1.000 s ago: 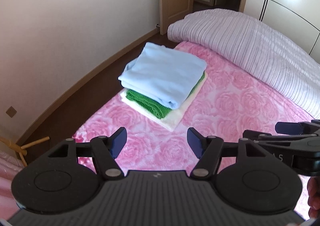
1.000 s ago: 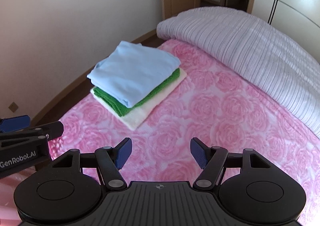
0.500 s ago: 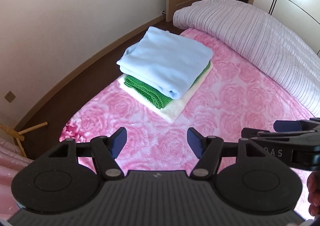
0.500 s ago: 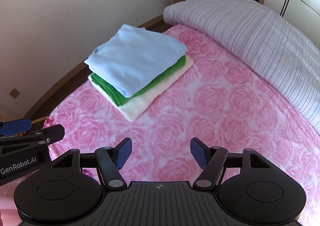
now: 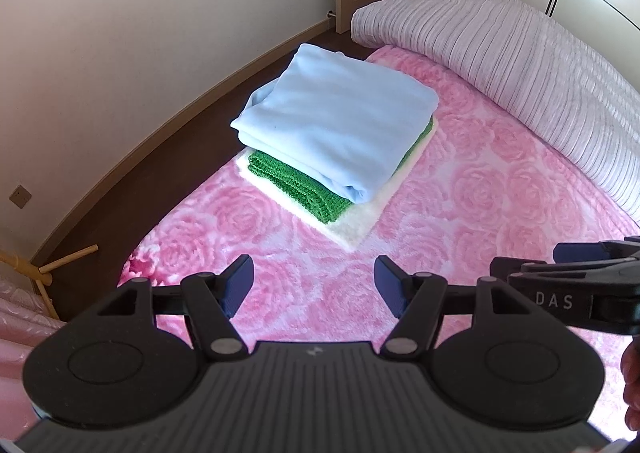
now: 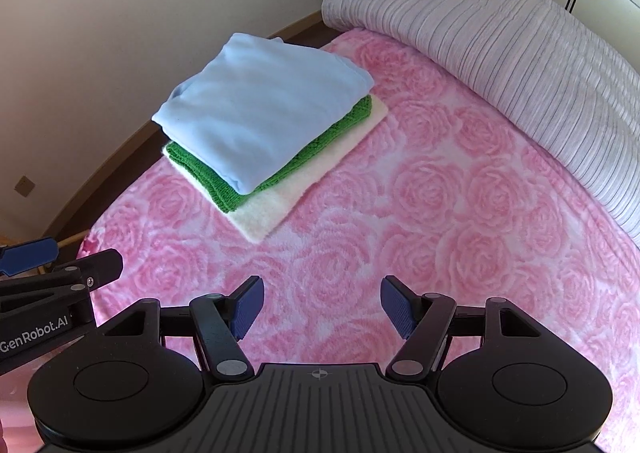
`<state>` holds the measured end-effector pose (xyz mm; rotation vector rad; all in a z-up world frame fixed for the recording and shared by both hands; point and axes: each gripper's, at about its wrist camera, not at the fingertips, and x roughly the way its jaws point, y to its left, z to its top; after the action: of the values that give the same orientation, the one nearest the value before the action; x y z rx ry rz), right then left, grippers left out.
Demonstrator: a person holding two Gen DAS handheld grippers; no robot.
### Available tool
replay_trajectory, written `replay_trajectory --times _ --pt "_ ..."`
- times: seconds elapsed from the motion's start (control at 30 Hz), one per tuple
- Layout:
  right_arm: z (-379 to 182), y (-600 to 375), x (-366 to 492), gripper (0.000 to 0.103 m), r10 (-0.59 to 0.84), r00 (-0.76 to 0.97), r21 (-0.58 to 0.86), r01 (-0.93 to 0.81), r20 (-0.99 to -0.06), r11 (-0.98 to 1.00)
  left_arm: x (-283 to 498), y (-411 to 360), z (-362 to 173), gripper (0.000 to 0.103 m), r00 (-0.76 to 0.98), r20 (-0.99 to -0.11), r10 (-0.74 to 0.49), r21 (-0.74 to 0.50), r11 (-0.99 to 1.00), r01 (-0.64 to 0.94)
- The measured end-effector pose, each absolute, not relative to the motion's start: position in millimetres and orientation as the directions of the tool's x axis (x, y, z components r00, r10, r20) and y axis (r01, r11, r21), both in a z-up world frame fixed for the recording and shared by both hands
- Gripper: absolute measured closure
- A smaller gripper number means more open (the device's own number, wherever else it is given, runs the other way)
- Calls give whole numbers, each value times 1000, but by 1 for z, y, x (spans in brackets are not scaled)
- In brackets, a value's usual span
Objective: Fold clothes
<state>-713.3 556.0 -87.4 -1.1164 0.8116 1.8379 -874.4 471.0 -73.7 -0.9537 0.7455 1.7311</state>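
Both my grippers hang above the near part of the pink rose blanket [image 6: 460, 189], each with its fingers spread apart and nothing between them: my left gripper [image 5: 314, 287] and my right gripper [image 6: 322, 303]. The clothes lie folded in one stack on the far left of the bed: a light blue garment [image 6: 256, 113] on top, a green knit [image 6: 204, 173] under it, a cream piece [image 6: 276, 209] at the bottom. The rolled striped duvet [image 6: 500, 37] sits far right. I see nothing loose left to fold, so the folding looks done as it lies; I'd only check that the stack's edges sit square
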Motion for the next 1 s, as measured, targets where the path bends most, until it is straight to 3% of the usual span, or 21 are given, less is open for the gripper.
replay_trajectory --times 1.0 --pt "-96 576 -714 35 305 -277 132 -898 -911 -420 -877 487 -77 40 -239 -856 457 91 -324 -942"
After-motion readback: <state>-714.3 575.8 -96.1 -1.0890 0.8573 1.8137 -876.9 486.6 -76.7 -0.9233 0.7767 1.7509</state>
